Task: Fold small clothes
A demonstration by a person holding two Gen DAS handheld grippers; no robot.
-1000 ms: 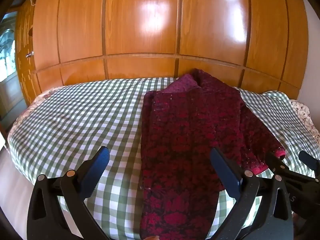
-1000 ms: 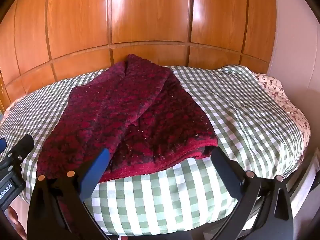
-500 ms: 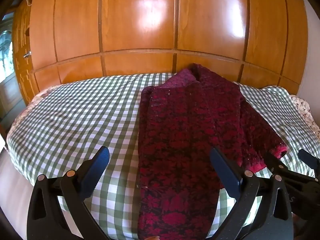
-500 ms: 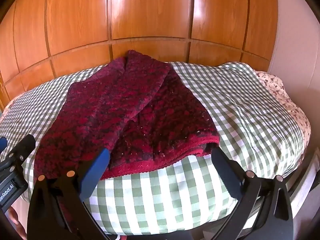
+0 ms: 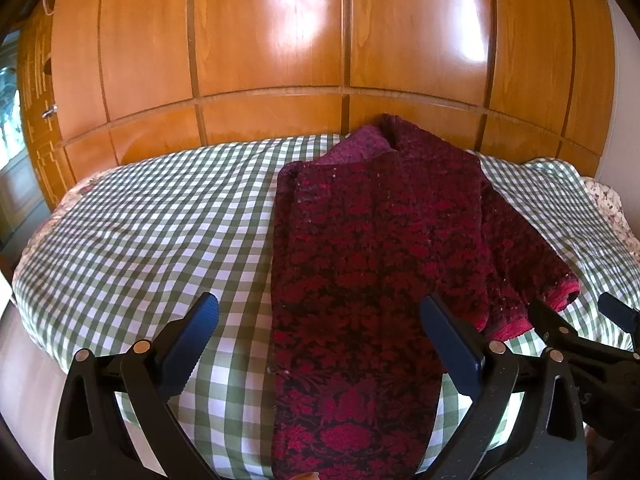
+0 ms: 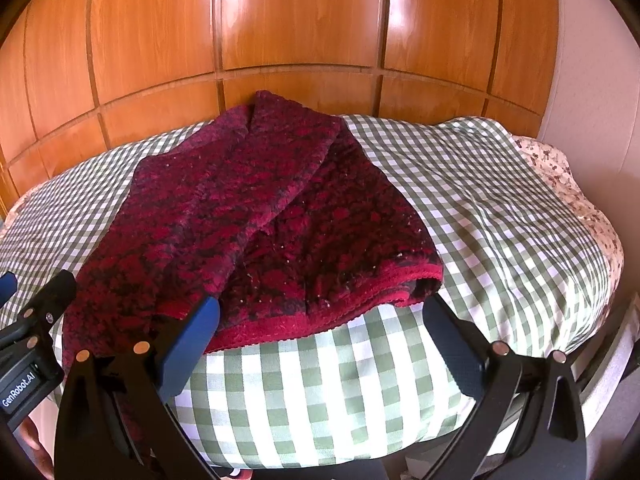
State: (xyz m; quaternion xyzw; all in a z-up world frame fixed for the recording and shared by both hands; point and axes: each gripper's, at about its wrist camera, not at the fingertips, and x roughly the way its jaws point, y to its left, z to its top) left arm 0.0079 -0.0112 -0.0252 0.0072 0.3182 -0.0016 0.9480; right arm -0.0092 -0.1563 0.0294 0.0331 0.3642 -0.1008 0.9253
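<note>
Crimson-and-black patterned garment (image 5: 372, 280) lies partly folded on a green-checked bed (image 5: 152, 240) — wooden wardrobe panels (image 6: 300, 20) behind | left gripper (image 5: 320, 344) fingers spread wide, holding nothing, over the garment's near end | right gripper (image 6: 320, 344) fingers equally wide — empty, at its red hem (image 6: 320, 320)

Near end of red patterned garment (image 5: 360, 280) runs off bottom edge of my left view; hem there unseen. Its underside and lower layers hidden beneath folded top panel. In my right view, garment's near-left corner (image 6: 104, 320) goes behind my right gripper (image 6: 320, 332) frame. My left gripper (image 5: 320, 332) bases cut off by frame bottom. Bed (image 6: 500, 208) near edge partly blocked by my fingers (image 6: 192, 336). Sliver of hand (image 6: 32, 440) at lower left, mostly cropped.
</note>
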